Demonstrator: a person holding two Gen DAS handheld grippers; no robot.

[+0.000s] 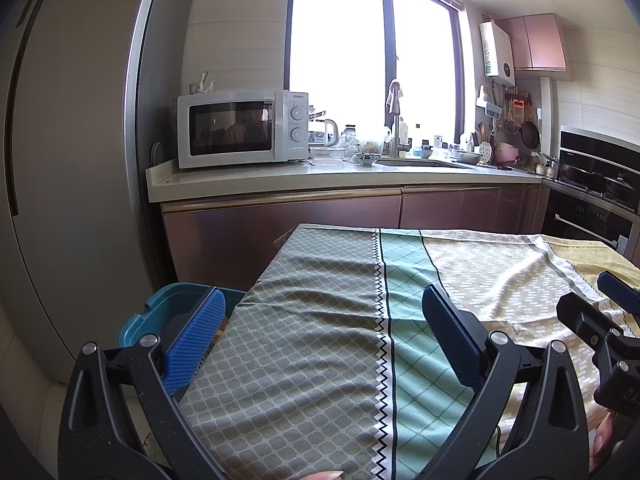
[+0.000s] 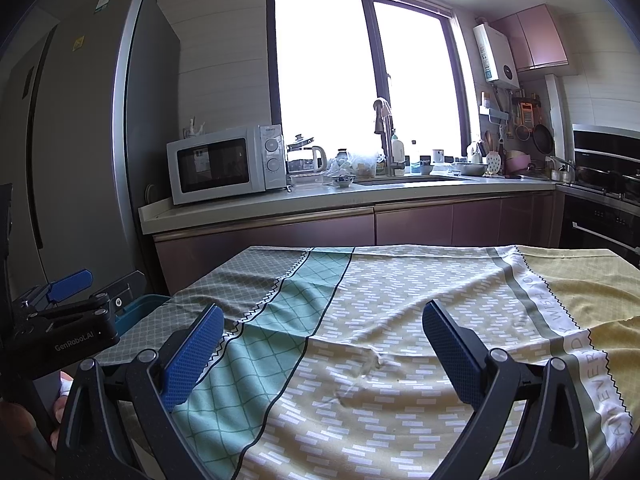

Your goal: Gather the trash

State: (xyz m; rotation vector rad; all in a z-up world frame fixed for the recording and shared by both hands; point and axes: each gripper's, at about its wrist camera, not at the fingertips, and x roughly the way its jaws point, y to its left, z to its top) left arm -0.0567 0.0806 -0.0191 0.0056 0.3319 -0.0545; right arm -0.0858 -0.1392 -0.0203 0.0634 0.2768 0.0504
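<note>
Kitchen, daylight: we hold our two black clamp-style grippers with blue ribbed pads side by side above a table draped in a patterned cloth (image 2: 400, 320) of grey-green, mint, cream and yellow bands.

Our left gripper (image 1: 322, 336) stands with its jaws spread wide and nothing between them, over the grey-green and mint part of the cloth. Our right gripper (image 2: 322, 348) is likewise spread wide and empty, above the mint and cream bands. In the left wrist view the right tool shows at the far right edge; in the right wrist view the left tool shows at the far left, marked "GenRobot.AI".

The teal plastic bin (image 1: 168, 312) sits just beside the table's left edge, below the cloth line, partly hidden behind the left gripper's left pad; something orange-brown shows inside it, too hidden for us to tell what. In the right wrist view only a sliver of its rim (image 2: 140, 306) appears.

Beyond the table run a pale countertop (image 2: 360, 200) over mauve cabinet doors, a white microwave oven (image 1: 240, 128), a steel tap (image 2: 384, 136) at the sink, and a tall grey refrigerator (image 2: 88, 140) on the left. Fingertips (image 1: 604, 436) show at the frame edge.
</note>
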